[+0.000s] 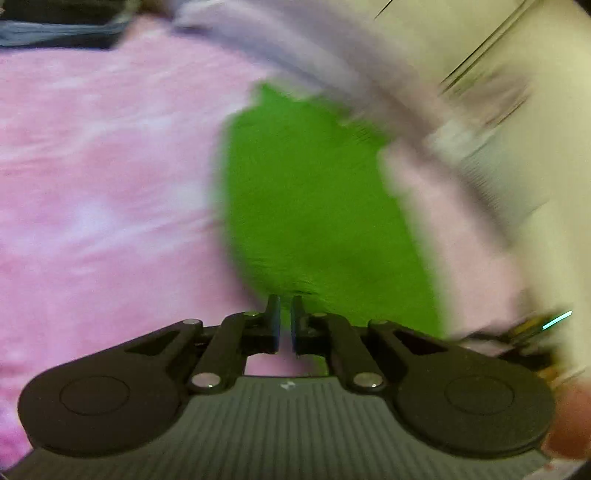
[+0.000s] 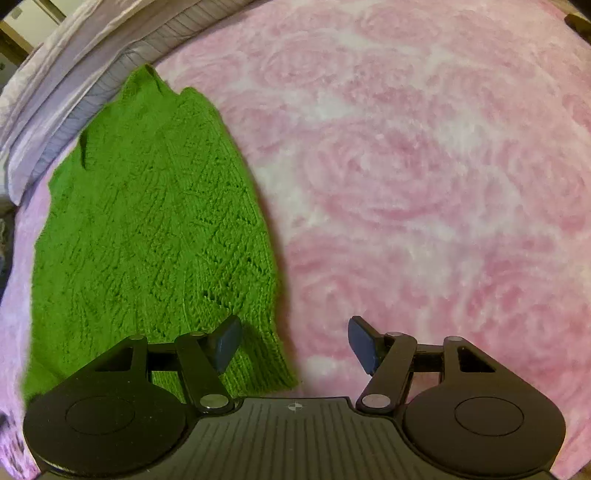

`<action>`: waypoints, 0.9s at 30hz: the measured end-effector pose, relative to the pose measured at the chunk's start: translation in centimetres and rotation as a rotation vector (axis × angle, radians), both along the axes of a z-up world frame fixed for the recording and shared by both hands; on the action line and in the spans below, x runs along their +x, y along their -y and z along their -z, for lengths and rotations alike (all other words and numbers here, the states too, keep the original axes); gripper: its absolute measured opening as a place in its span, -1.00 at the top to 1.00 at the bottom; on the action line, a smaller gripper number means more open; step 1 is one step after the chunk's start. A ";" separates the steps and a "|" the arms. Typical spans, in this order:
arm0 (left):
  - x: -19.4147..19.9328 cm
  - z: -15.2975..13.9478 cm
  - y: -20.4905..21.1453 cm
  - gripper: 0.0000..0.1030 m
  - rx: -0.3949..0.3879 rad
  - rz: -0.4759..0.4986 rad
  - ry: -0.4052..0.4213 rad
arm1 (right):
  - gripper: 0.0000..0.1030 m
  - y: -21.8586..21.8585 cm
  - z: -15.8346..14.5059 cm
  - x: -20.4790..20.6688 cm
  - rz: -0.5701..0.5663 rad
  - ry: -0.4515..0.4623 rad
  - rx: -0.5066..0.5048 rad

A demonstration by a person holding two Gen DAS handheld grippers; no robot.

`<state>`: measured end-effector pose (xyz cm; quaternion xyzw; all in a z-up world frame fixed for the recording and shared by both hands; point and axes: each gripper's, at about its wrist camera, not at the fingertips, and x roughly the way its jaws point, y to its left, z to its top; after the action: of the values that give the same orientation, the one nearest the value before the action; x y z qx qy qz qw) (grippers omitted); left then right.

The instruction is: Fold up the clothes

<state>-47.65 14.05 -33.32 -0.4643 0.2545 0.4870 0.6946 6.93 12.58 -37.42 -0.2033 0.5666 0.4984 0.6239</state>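
A bright green knitted garment [image 2: 147, 229] lies flat on a pink rose-patterned blanket [image 2: 424, 177], its long side running away from me. My right gripper [image 2: 291, 341] is open just above the garment's near right corner; the left finger [image 2: 227, 341] is over the knit and the right finger [image 2: 364, 345] over the blanket. The left wrist view is smeared by motion. In it the green garment [image 1: 314, 206] lies ahead and my left gripper [image 1: 285, 321] is shut, its tips at the garment's near edge, with only a thin slit and no cloth seen between them.
Pale lilac bedding [image 2: 66, 74] is bunched along the bed's far left edge, beside the garment's far end. In the left wrist view dark cloth [image 1: 59, 29] lies at the top left and a cream wall [image 1: 535, 129] stands past the bed edge on the right.
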 end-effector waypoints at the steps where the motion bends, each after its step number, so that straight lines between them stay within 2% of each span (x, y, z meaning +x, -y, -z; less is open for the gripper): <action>1: -0.6 1.0 0.2 0.92 -0.056 -0.034 -0.037 | -0.19 0.1 0.0 0.1 -0.005 -0.005 0.011; 2: -1.1 1.5 0.3 0.85 -0.091 -0.062 -0.004 | -0.19 0.2 -0.2 0.3 -0.009 -0.017 0.024; 3: -1.4 2.2 0.3 0.48 -0.125 -0.108 0.065 | -0.19 0.2 -0.2 0.4 -0.008 -0.029 0.035; 5: -0.9 3.0 0.3 0.07 -0.137 -0.175 0.156 | -0.19 0.0 0.2 0.6 -0.007 -0.056 0.042; 6: 0.0 3.6 0.2 0.00 -0.135 -0.188 0.204 | -0.19 0.1 0.3 0.7 -0.009 -0.072 0.041; 8: 1.4 4.8 -0.3 -0.09 -0.155 -0.179 0.217 | -0.19 0.1 0.7 0.6 0.000 -0.081 0.041; 10: 3.1 6.3 -0.6 0.01 -0.178 -0.181 0.212 | -0.19 0.3 0.8 0.4 -0.005 -0.086 0.068; 11: 3.9 7.0 -0.7 0.23 -0.193 -0.176 0.237 | -0.18 0.4 0.8 0.2 -0.014 -0.090 0.074; 12: 4.6 7.4 -1.0 0.58 -0.204 -0.163 0.246 | 0.05 0.5 0.7 0.1 -0.031 -0.104 0.084; 13: 4.9 7.5 -1.0 0.74 -0.196 -0.157 0.236 | 0.77 0.5 0.9 -0.1 -0.053 -0.141 0.090; 14: 5.1 7.2 -1.2 0.88 -0.177 -0.148 0.225 | 0.93 0.5 1.2 -0.2 -0.069 -0.183 0.081; 15: 5.0 6.7 -1.2 0.90 -0.155 -0.147 0.199 | 0.93 0.6 1.3 -0.4 -0.072 -0.205 0.069; 18: 3.6 4.1 -0.8 0.90 -0.085 -0.143 0.110 | 0.95 1.7 0.1 -0.5 -0.049 -0.193 0.096; 20: 2.4 1.8 0.6 0.89 -0.030 -0.126 0.070 | 0.96 3.2 -1.5 -0.1 -0.009 -0.234 0.132; 23: 1.9 -1.5 2.2 0.89 0.066 -0.047 -0.070 | 0.96 6.0 -3.3 -0.8 -0.005 -0.306 0.144; 25: 2.0 -2.2 3.3 0.90 0.079 0.002 -0.126 | 0.97 8.3 -3.5 -2.0 -0.025 -0.308 0.114; 27: 2.4 -0.7 4.4 0.85 0.041 0.052 -0.223 | 0.96 9.9 -2.5 -2.9 -0.014 -0.287 0.053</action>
<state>-45.29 9.68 -32.60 -0.3864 0.3322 0.5227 0.6835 3.99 2.66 -34.91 -0.1175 0.6354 0.5415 0.5379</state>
